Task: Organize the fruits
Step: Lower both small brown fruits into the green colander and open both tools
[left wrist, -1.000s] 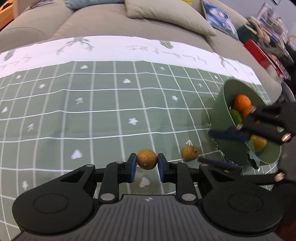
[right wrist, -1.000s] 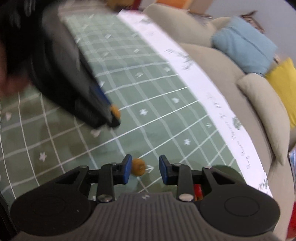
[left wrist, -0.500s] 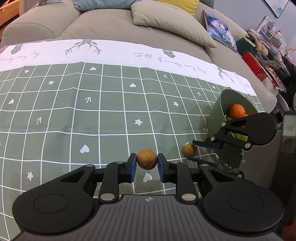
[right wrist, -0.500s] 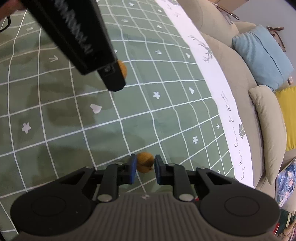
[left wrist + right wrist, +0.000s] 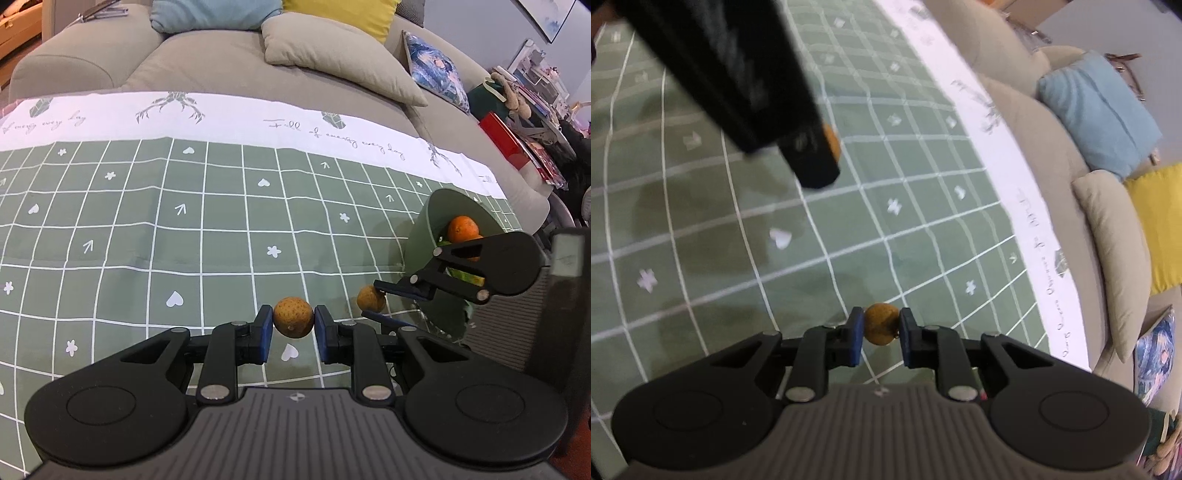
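Fruit sits in both grippers. One small round brown fruit (image 5: 293,317) is pinched between the blue pads (image 5: 264,332) of the left gripper (image 5: 293,326), which presses it from both sides and holds it above the green checked cloth (image 5: 147,240). A second small brown fruit (image 5: 881,324) is caught between the pads of the right gripper (image 5: 881,330); its jaws have just closed in on that fruit and now sit narrow against its sides, low over the cloth.

Seen from the left wrist, that second fruit (image 5: 370,299) lies just past the left fingers and off to their right, at the tips of the right gripper (image 5: 384,302), which reaches in from the right edge. Beyond it, further to the right of the fingers, stands a green bowl (image 5: 436,221) holding an orange (image 5: 463,228) and other fruit, partly hidden by the right gripper's body.

From the right wrist, the left gripper (image 5: 812,155) crosses the upper left as a dark blurred bar well ahead of the fingers, with a sliver of its fruit (image 5: 833,142) showing at its tip.

Ahead of both pairs of fingers the cloth ends in a white printed border (image 5: 258,118), and behind that runs a grey sofa (image 5: 207,66) with blue (image 5: 210,13), yellow (image 5: 340,13) and beige (image 5: 332,51) cushions.
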